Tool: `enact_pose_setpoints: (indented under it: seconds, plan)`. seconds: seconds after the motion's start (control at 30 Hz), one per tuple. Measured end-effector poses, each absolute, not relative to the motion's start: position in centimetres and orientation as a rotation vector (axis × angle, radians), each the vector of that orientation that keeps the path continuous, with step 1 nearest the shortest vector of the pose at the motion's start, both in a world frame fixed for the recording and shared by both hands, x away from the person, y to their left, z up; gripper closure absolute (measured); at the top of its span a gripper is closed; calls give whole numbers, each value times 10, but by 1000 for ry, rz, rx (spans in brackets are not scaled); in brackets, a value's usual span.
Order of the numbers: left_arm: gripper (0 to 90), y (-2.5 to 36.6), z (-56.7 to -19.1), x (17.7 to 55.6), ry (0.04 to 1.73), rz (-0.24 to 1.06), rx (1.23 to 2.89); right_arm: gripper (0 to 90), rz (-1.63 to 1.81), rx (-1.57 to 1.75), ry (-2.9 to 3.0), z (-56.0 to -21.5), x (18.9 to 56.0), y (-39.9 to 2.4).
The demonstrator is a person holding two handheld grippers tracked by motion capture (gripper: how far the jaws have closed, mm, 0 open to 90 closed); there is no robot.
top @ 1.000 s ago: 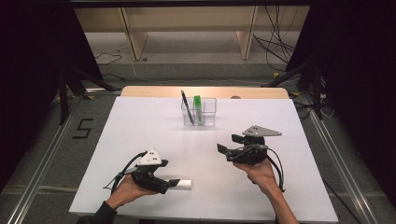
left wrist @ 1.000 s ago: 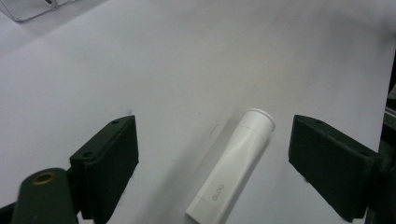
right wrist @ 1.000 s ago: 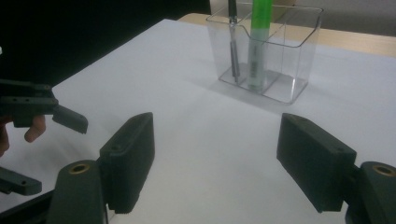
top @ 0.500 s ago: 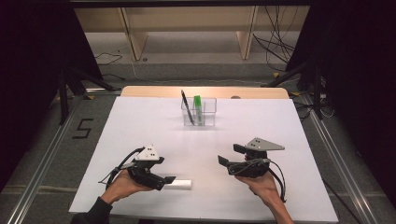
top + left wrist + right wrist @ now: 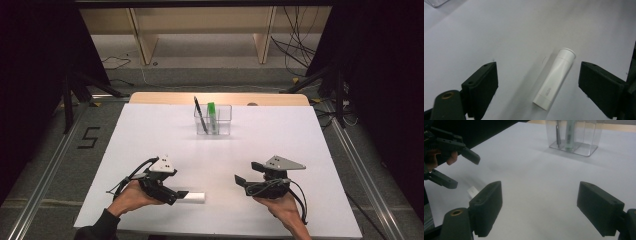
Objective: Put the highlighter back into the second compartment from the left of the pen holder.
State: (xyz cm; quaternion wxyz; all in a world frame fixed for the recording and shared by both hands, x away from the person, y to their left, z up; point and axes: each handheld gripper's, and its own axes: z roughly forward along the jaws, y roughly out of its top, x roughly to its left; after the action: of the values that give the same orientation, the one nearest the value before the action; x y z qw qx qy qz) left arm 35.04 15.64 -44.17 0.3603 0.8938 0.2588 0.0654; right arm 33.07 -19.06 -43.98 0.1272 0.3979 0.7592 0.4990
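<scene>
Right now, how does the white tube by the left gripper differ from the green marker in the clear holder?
The white tube lies flat on the table; the green marker stands upright in the clear holder. The tube sits loose between the open left gripper jaws; the marker shares its holder with a black pen. Both are slim cylinders.

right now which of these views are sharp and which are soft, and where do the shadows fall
High view: evenly lit on the white table, dark surroundings, clear holder fairly sharp. Left gripper view: the white tube is crisp, with a soft shadow to its left; the near jaws look slightly blurred. Right gripper view: hazy overall, with the holder soft and a faint shadow before it.
</scene>
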Motion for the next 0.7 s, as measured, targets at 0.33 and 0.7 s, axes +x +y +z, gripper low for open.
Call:
enact_pose_setpoints:
  seconds: [0.33,0.7]
  plan:
    - [157,149,-445,351,638,166,2366,194,1430,1177,2213,-447,323,-192]
    - [158,141,-447,352,600,175,2442,188,1416,1192,2202,-451,311,-201]
